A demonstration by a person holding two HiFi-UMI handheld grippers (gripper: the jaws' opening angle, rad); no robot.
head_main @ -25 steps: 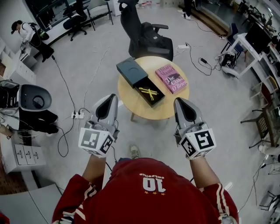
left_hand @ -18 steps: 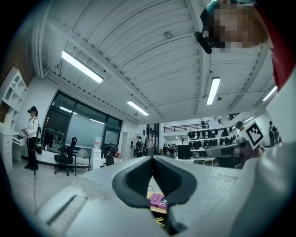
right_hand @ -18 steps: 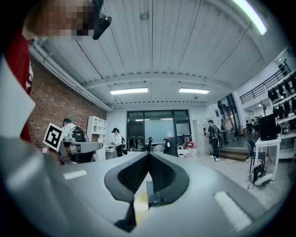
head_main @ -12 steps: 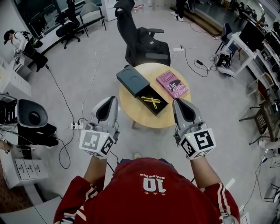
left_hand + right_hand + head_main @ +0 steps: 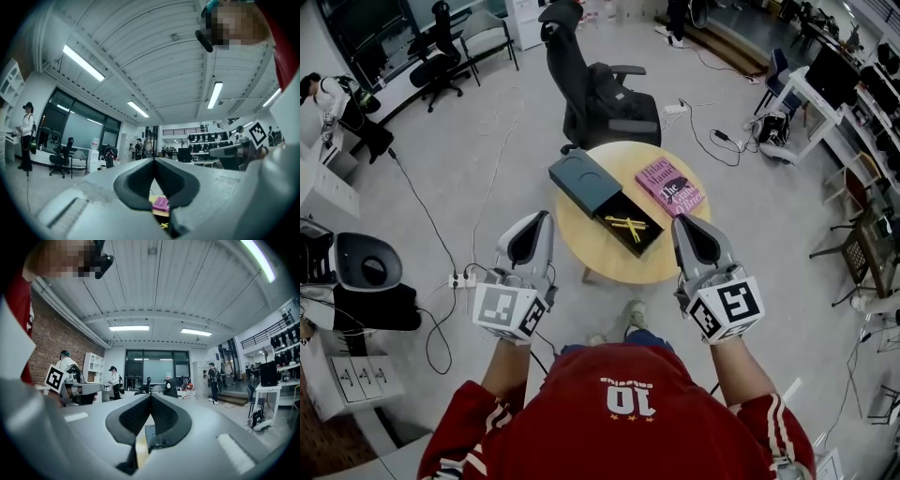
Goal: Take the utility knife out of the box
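Note:
A dark box (image 5: pixel 602 195) lies open on the round wooden table (image 5: pixel 609 253), its lid half slid back. Inside its open end lies the yellow utility knife (image 5: pixel 625 226). My left gripper (image 5: pixel 536 219) is held level at the table's left side, jaws shut and empty. My right gripper (image 5: pixel 686 225) is held level at the table's right side, also shut and empty. Both hang short of the box, above the floor and the table's near edge. Through the left gripper view's jaws I see a strip of the knife (image 5: pixel 164 224) and the pink book (image 5: pixel 161 204).
A pink book (image 5: pixel 672 187) lies on the table right of the box. A black office chair (image 5: pixel 602 94) stands behind the table. Cables and a power strip (image 5: pixel 461 277) run over the floor at left. Desks stand at the far right; other people are at the room's edges.
The table with box and book has come nearer and lower in the head view as I walk forward. Both grippers have stayed shut, held out in front.

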